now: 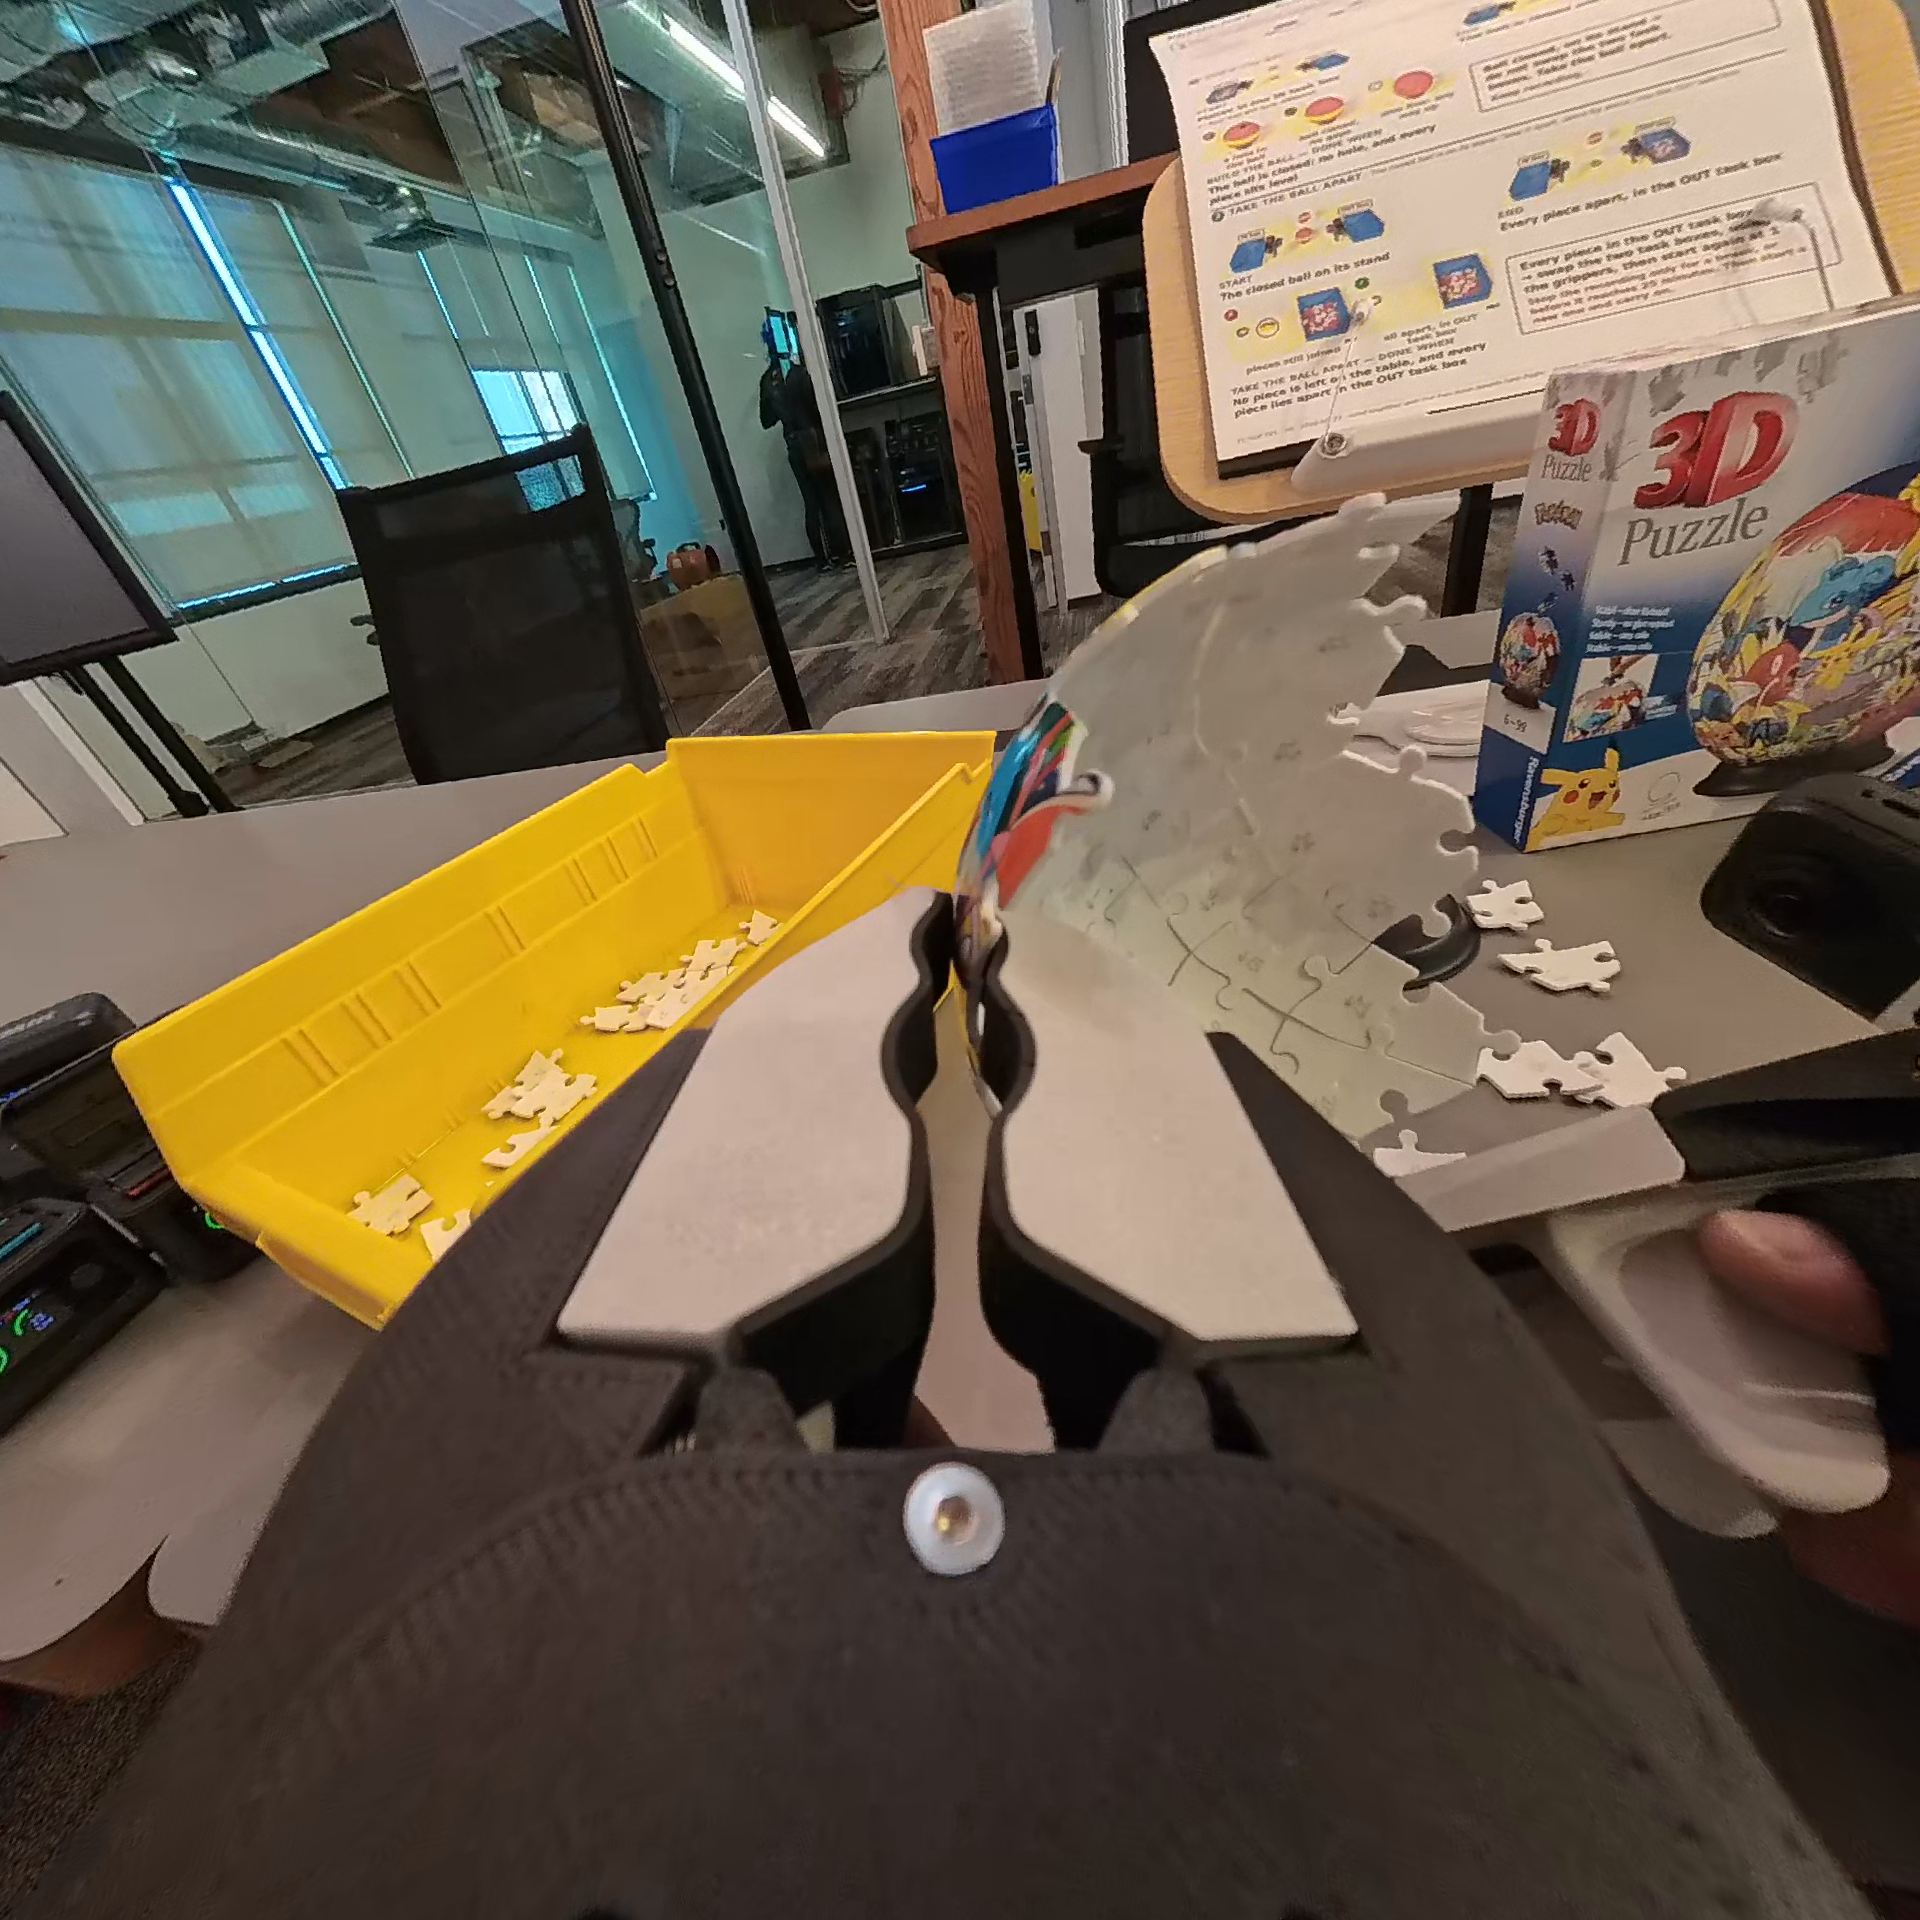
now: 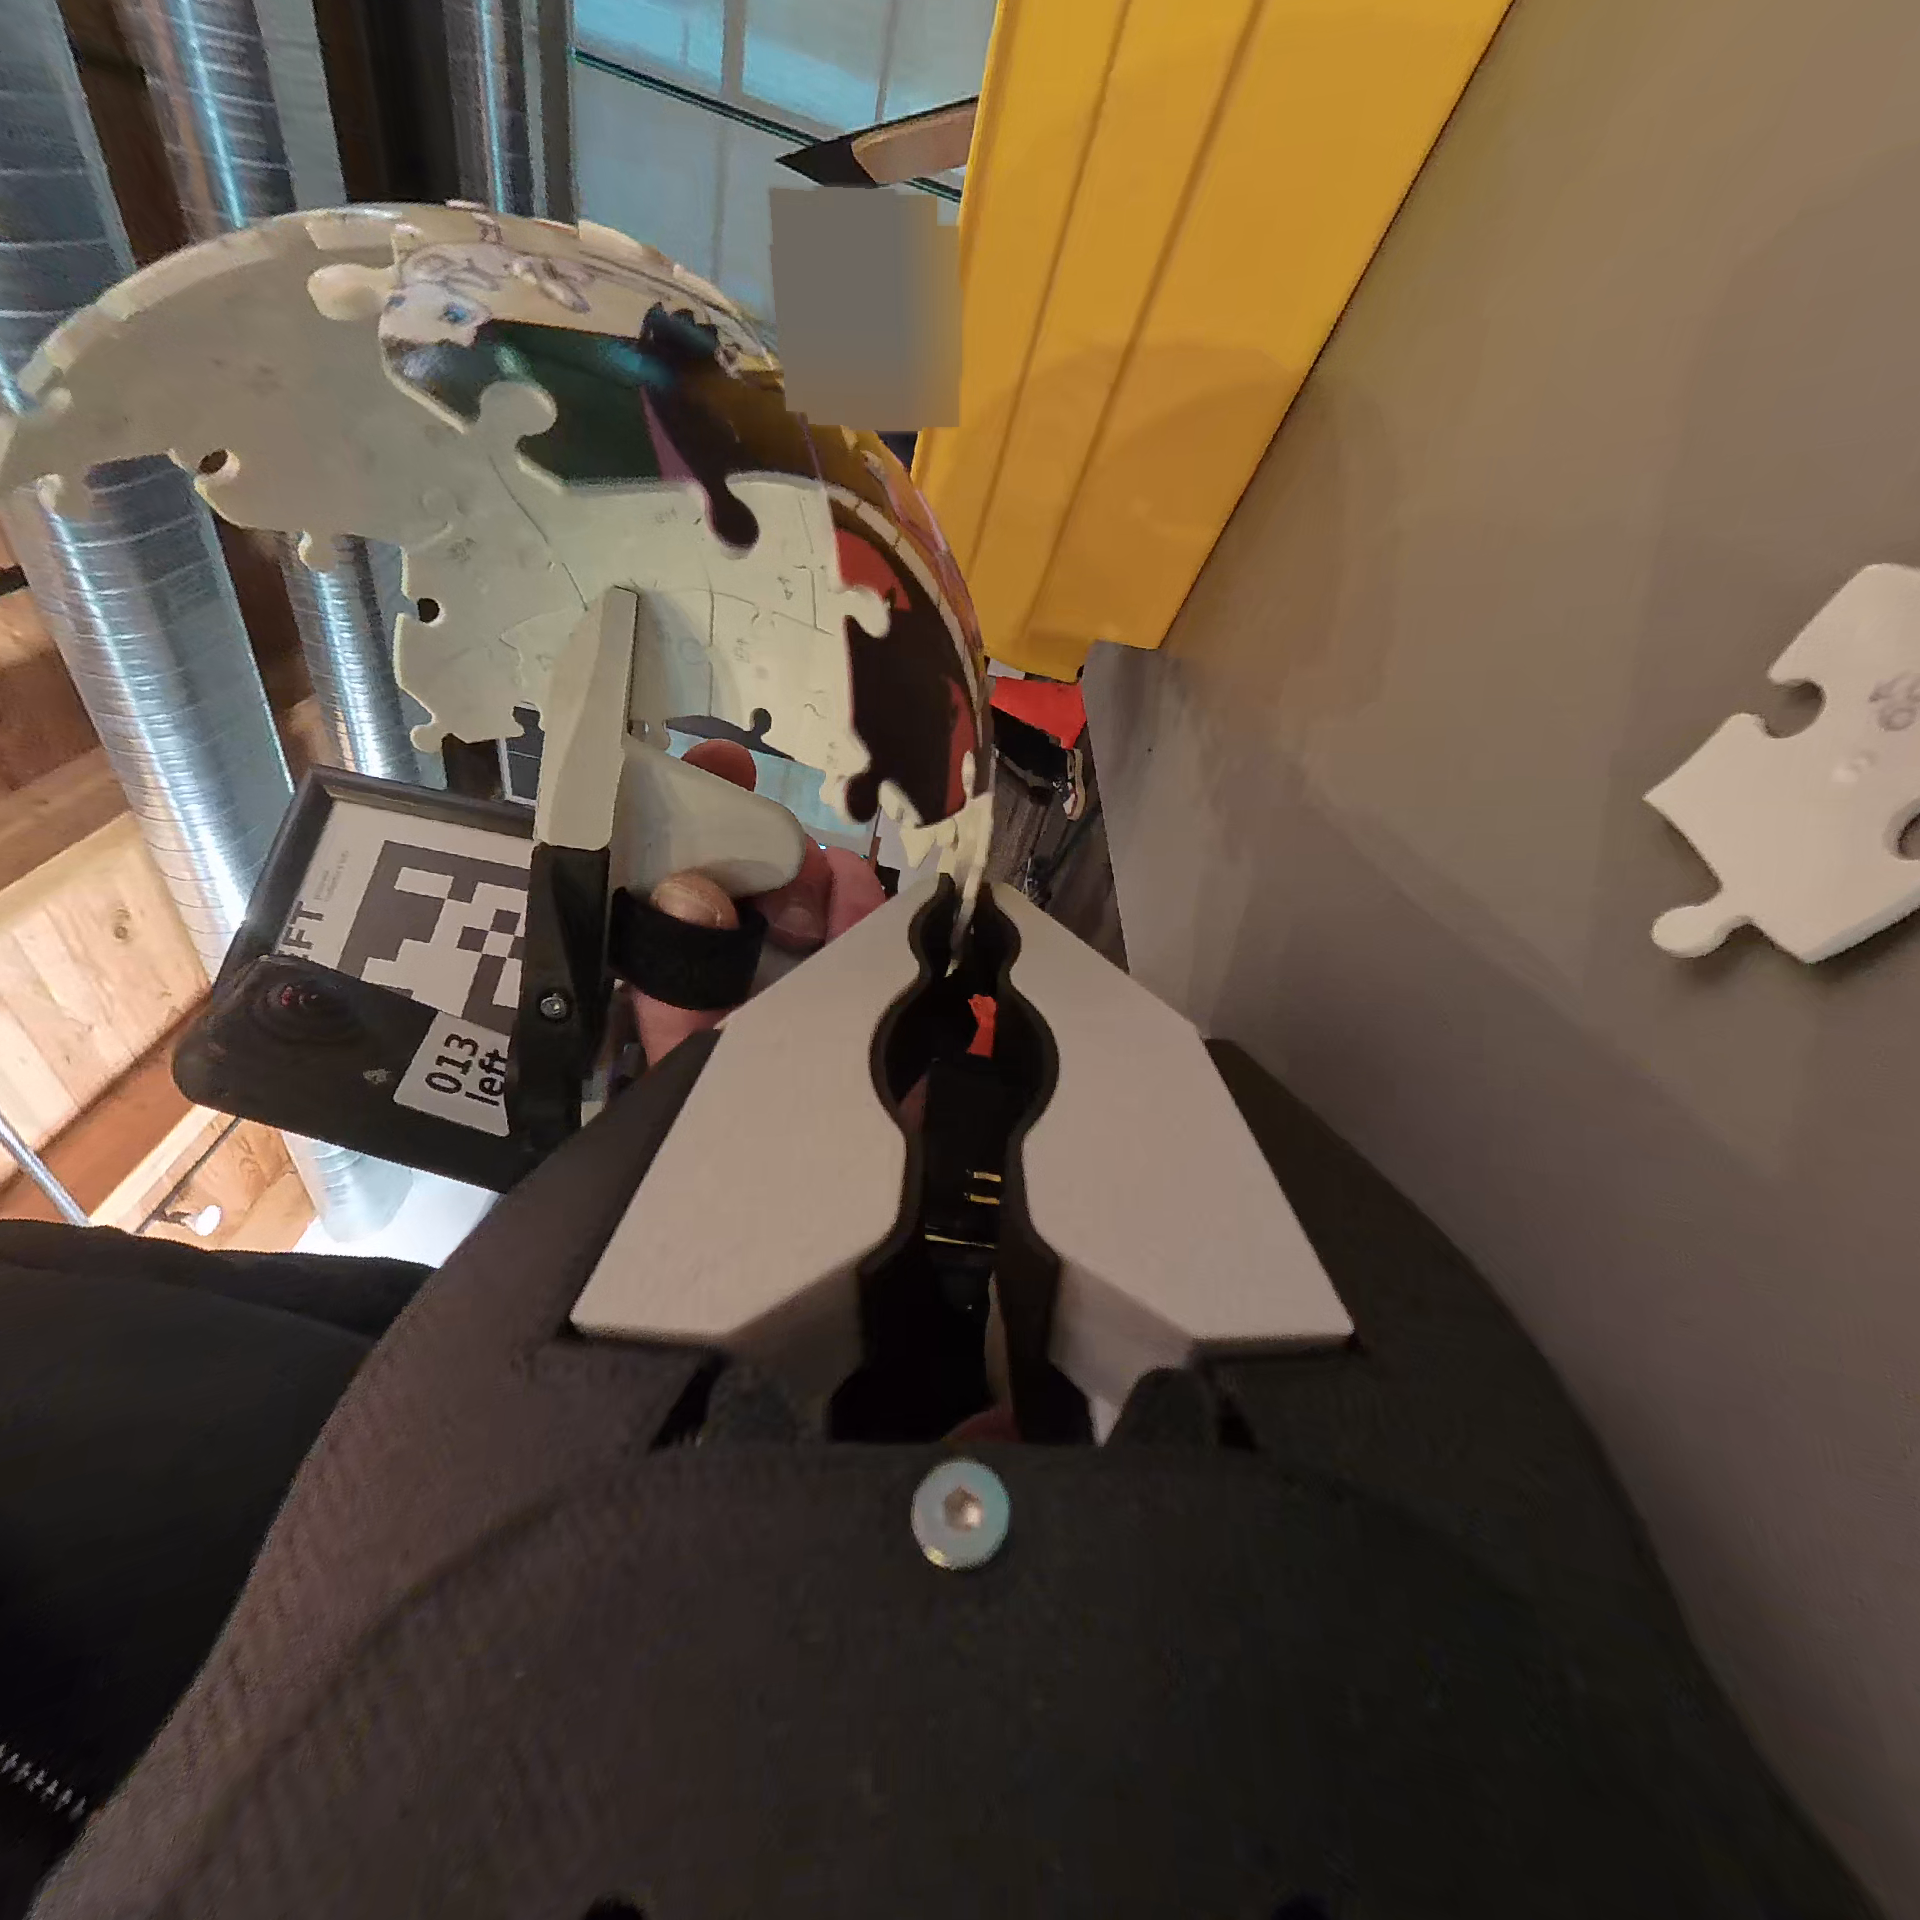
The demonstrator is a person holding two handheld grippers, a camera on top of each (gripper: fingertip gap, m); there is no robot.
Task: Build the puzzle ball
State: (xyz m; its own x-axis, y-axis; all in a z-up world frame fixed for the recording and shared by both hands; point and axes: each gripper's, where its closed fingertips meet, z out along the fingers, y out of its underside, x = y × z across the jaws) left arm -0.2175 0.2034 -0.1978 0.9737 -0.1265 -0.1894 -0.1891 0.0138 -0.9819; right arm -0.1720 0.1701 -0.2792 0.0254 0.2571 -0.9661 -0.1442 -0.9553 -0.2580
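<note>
The half-built puzzle ball (image 1: 1226, 852) is a curved shell, white inside and printed outside, held up over the grey table (image 1: 312, 894). My left gripper (image 1: 966, 935) is shut on its left rim. In the right wrist view my right gripper (image 2: 961, 904) is shut on the shell's (image 2: 644, 540) lower rim. The left gripper's finger (image 2: 587, 727) shows there against the shell's inside. The right gripper's finger (image 1: 1538, 1174) shows at the right of the left wrist view. Loose white pieces (image 1: 1558, 961) lie on the table.
A yellow bin (image 1: 831, 800) holding several loose pieces (image 1: 665, 997) stands left of the ball, and also shows in the right wrist view (image 2: 1143, 312). The puzzle box (image 1: 1704, 623), a black stand ring (image 1: 1439, 940), a black camera (image 1: 1818, 894) and a sheet on a stand (image 1: 1507, 208) are at the right. One piece (image 2: 1808, 790) lies apart. The tips of one gripper are about 10 cm away from the tips of the other.
</note>
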